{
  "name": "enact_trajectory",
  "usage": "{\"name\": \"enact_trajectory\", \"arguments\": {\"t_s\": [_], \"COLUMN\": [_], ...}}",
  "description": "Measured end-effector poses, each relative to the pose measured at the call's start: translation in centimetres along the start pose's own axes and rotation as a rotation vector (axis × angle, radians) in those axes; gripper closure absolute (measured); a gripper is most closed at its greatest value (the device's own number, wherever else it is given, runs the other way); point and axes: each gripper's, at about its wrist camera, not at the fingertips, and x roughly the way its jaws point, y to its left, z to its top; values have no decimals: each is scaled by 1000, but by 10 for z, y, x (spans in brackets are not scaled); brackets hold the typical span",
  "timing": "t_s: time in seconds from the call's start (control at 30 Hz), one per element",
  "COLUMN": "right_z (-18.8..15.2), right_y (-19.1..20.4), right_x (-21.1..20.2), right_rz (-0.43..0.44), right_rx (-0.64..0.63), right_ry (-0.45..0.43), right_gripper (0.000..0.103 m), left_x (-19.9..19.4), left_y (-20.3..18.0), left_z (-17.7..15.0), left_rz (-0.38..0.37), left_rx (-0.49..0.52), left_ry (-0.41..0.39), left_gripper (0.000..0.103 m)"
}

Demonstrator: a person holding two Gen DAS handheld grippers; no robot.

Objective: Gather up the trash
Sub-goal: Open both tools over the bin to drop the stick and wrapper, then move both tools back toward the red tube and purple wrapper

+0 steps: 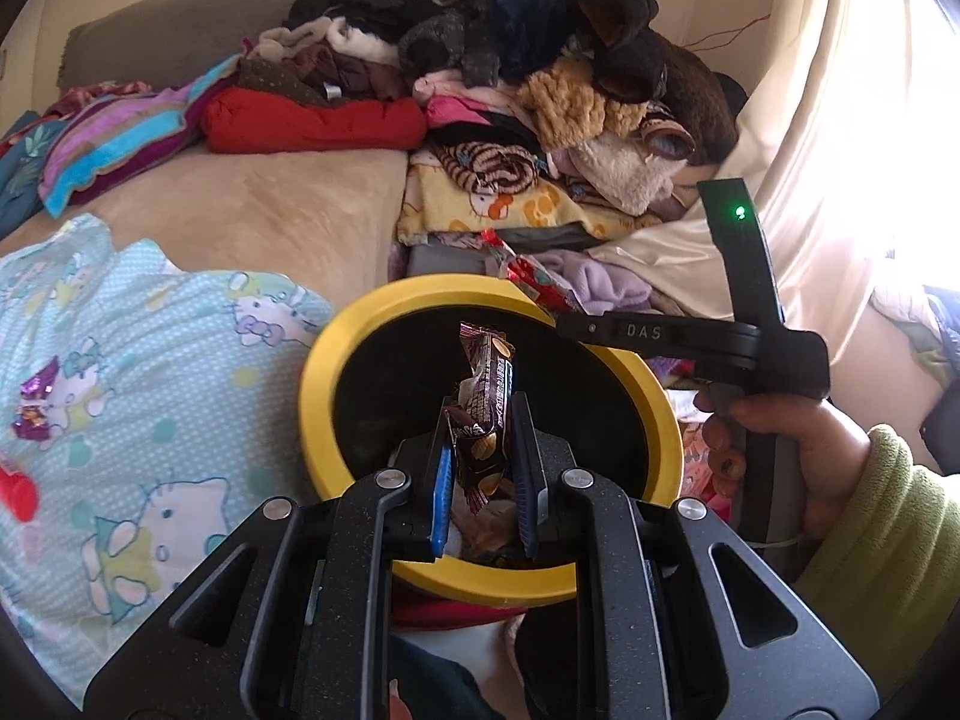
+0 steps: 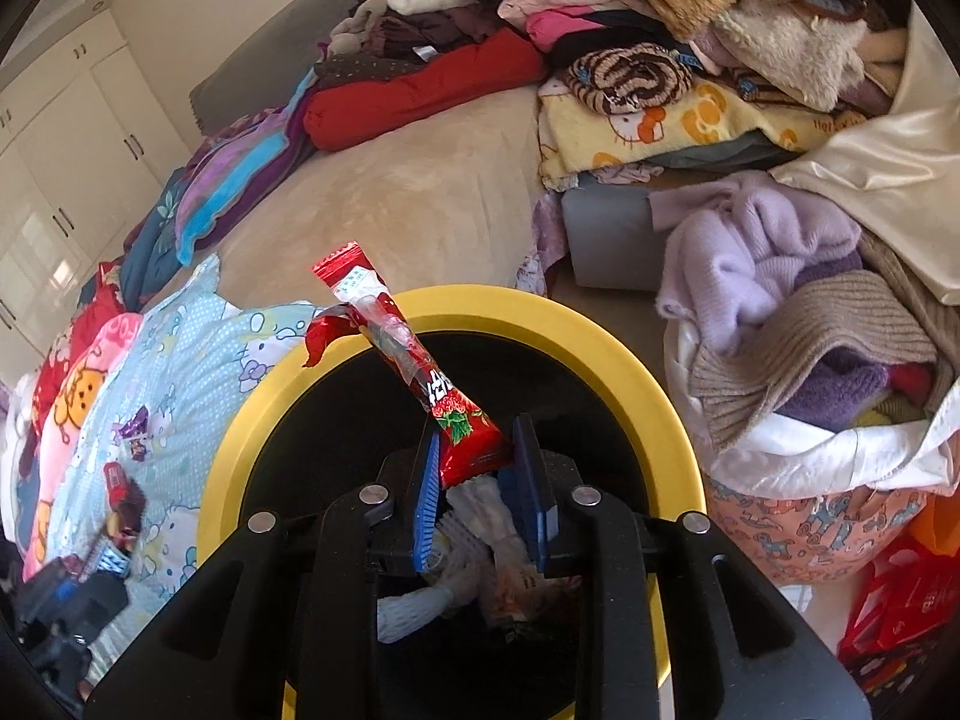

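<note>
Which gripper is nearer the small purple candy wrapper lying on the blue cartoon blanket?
Left. The left gripper is over the yellow bin, beside the purple wrapper; the right gripper is over the bin's far rim, farther away.

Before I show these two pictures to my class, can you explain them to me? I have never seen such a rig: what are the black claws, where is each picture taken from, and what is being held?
No robot here: a person holds a hand-operated two-finger gripper in each hand. Each picture comes from a wide-angle camera on one gripper, looking along its fingers.

In the left view, the left gripper pinches a dark purple snack wrapper over a yellow-rimmed bin. The person's hand with the other gripper shows on the right.

In the right view, the right gripper holds a red strawberry wrapper over the same bin, which already holds trash.

Around lie a bed with a light blue cartoon-print sheet, more wrappers on it, and a pile of clothes.
</note>
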Motion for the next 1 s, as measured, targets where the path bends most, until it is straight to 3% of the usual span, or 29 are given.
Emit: {"name": "enact_trajectory", "arguments": {"t_s": [0.13, 0.27, 0.3, 0.33, 0.4, 0.43, 0.53, 0.67, 1.0], "right_z": [1, 2, 2, 3, 4, 5, 7, 8, 8], "right_y": [-8, -15, -17, -17, -18, -18, -12, 2, 51], "right_x": [0, -3, -4, -5, -7, -8, -12, -14, -20], "right_rz": [5, 21, 23, 22, 24, 26, 33, 48, 100], "right_rx": [25, 61, 69, 74, 83, 83, 70, 28, -95], "right_ry": [5, -6, -9, -13, -24, -29, -54, -74, -108], "right_gripper": [79, 63, 59, 58, 55, 54, 48, 42, 37], "left_x": [14, 25, 27, 28, 25, 22, 15, 2, -32], "left_y": [1, 1, 1, 2, 4, 6, 10, 19, 51], "left_z": [-1, 2, 3, 3, 2, 2, 2, 3, 5], "left_rz": [-13, -26, -32, -31, -17, -10, 58, 95, 238], "left_rx": [-14, -27, -32, -43, -60, -65, -53, -66, -107], "left_ry": [28, 40, 42, 42, 23, 12, -2, -27, -106], "left_gripper": [91, 89, 77, 49, 18, 11, 11, 11, 11]}}
